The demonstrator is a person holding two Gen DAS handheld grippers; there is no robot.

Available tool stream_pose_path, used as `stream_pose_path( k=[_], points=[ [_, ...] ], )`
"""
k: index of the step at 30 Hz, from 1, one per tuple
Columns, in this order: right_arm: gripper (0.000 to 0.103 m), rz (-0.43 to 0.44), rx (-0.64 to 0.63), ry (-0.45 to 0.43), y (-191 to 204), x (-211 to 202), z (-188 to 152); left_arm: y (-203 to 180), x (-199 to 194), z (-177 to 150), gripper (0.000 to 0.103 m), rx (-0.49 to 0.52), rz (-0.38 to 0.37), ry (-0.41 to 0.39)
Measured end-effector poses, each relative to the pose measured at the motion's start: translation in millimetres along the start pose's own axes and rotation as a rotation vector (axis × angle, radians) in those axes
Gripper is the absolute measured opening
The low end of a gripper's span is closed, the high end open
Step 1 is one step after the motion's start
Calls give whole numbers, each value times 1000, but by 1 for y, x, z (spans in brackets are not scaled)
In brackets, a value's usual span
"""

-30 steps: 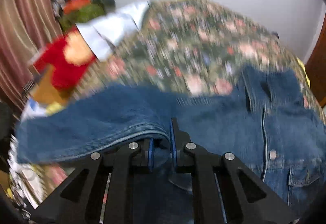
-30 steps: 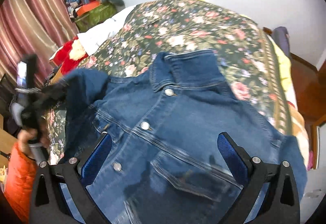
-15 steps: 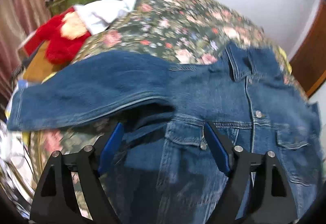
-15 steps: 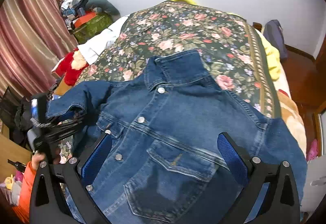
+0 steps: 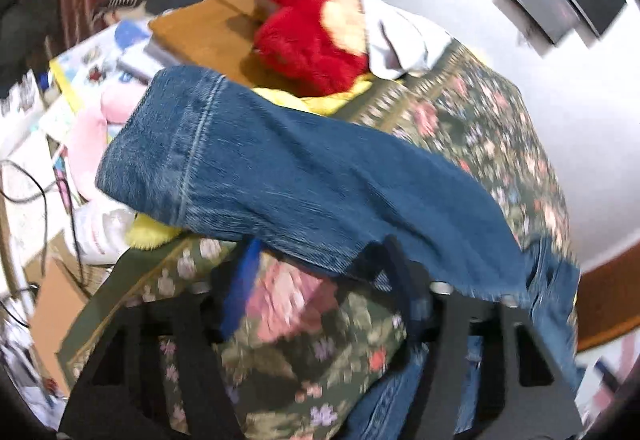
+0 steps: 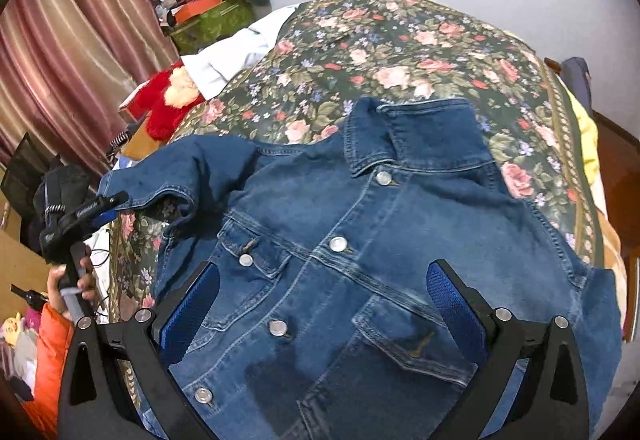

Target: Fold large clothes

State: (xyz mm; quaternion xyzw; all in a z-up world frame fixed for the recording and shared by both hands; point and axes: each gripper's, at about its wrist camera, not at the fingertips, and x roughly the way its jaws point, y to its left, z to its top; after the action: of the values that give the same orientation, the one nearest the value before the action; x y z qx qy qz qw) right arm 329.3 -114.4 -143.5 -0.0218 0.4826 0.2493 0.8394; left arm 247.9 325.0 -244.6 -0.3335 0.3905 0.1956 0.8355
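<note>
A blue denim jacket [image 6: 360, 260] lies front-up and buttoned on the floral bedspread [image 6: 400, 51], collar toward the far wall. Its left sleeve [image 5: 280, 175] stretches out toward the bed's left edge, cuff hanging past it. My left gripper [image 5: 320, 280] is open, jaws set either side of the sleeve's lower edge, not closed on it; it also shows in the right wrist view [image 6: 102, 207] at the sleeve. My right gripper [image 6: 324, 304] is open and empty above the jacket's chest and pocket.
A red plush toy [image 5: 308, 35] and a white cloth [image 6: 236, 55] lie at the bed's left side. A cluttered desk with papers and cables [image 5: 48, 143] stands left of the bed. Striped curtains [image 6: 72, 51] hang behind. A wooden door [image 6: 616, 167] is at right.
My left gripper let go of the sleeve, opened, and swung left toward the sleeve's underside. The sleeve now lies stretched out. My right gripper has stayed open over the jacket.
</note>
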Motion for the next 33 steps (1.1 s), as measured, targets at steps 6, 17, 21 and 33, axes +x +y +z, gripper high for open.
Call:
stream_pose_path(
  k=[6,17,21,33],
  points=[
    [103,2,28,32,-2,15,-1,-23,2,7,13,119,173,-110],
    [103,11,119,-7,-36,-3,-7,-171,-87,7,10,520,133,-411],
    [103,17,143,-39,-50,-19,-13,-236,-113,-16,10,635,-15,-431],
    [103,-15,220,-88,-112,-69,-48,-358,-26,-176,10,942,-279,76]
  ],
)
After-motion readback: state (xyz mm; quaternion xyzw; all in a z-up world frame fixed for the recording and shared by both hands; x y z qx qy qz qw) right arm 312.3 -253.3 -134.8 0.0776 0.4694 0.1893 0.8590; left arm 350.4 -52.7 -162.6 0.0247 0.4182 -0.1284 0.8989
